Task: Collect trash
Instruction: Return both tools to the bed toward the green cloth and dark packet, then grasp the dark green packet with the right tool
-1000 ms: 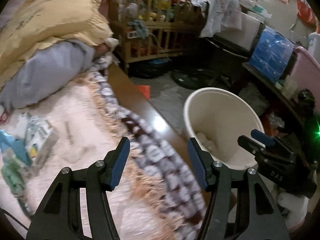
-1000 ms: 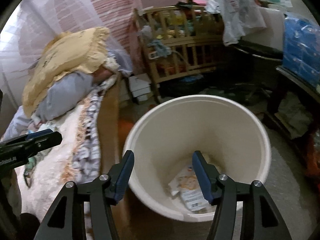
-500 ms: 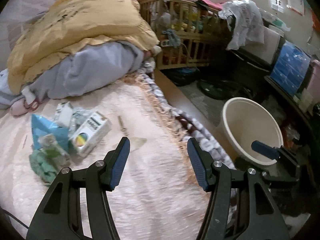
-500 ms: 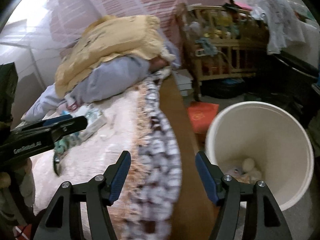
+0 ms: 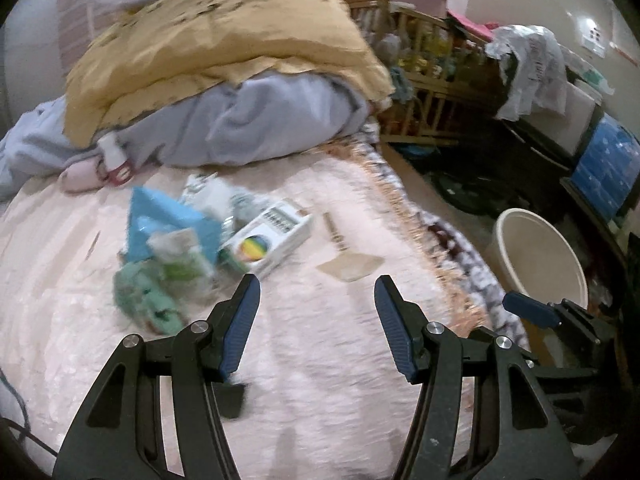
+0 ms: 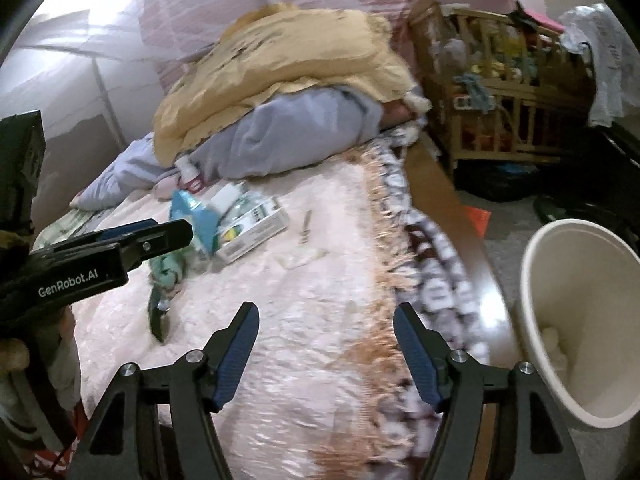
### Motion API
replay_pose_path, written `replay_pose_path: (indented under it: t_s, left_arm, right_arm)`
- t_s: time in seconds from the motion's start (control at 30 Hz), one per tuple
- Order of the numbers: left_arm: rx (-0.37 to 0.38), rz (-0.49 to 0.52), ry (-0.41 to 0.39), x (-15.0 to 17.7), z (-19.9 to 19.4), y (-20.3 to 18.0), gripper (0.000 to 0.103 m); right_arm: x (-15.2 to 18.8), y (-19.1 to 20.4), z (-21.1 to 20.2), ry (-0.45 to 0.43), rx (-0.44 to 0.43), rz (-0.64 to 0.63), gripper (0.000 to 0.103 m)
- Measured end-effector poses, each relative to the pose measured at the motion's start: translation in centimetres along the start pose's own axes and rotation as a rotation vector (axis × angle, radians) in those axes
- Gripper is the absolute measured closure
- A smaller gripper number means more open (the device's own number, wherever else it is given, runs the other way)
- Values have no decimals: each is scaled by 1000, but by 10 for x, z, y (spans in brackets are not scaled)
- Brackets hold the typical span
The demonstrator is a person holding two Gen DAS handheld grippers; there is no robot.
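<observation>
We hold the left gripper spread and empty over the pink blanket; the right gripper has just been widening, empty — litter pile at ten o'clock, bucket at three.

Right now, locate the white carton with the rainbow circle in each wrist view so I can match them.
Left wrist: white carton left of centre on the pink blanket, beyond the left fingertip.
Right wrist: same carton upper left of centre.
Shared landmark: cream bin on the right of both.
</observation>
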State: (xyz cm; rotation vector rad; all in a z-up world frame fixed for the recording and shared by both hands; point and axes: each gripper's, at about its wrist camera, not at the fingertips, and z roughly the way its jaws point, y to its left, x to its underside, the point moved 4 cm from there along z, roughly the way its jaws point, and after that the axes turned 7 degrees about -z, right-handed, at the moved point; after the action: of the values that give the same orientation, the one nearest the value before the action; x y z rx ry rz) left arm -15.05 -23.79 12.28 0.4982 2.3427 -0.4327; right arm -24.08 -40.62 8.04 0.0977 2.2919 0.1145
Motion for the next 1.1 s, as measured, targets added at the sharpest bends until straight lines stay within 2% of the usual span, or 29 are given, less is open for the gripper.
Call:
replay_pose_path:
  t_s: [0.13, 0.3, 0.5, 0.7, 0.87, 0.9, 0.93, 1.0, 1.03, 1.1]
  left_arm:
    - [-43, -42, 16, 5, -1, 40, 45]
    - [-111, -127, 42, 11, -1, 101, 45]
    - [-163, -256, 59, 13, 1, 166, 45]
    - [-170, -317, 71, 14, 9, 192, 45]
    - [-139, -347, 93, 15, 24, 200, 45]
    - [-128, -355, 96, 14, 29, 199, 45]
    - [-111, -367, 98, 14, 34, 199, 45]
    - [-86, -383, 102, 13, 43, 197, 45]
    - [-79, -388, 113, 13, 51, 196, 45]
    - [-64, -401, 127, 12, 62, 194, 45]
  right_arm:
    - [0, 23, 16, 41, -67, -39, 35]
    - [-1, 60, 45, 130, -217, -106, 35]
    - [-9, 118, 81, 212, -364, -263, 35]
    - [-21, 163, 117, 262, -422, -382, 35]
    - [-19, 198, 142, 314, -418, -526, 36]
    - [-16, 201, 147, 327, -400, -546, 47]
    - [-14, 202, 151, 336, -383, -558, 67]
    - [-8, 197, 157, 357, -377, -548, 72]
    - [-8, 194, 157, 353, -383, -525, 79]
    - [-10, 177, 151, 335, -390, -458, 80]
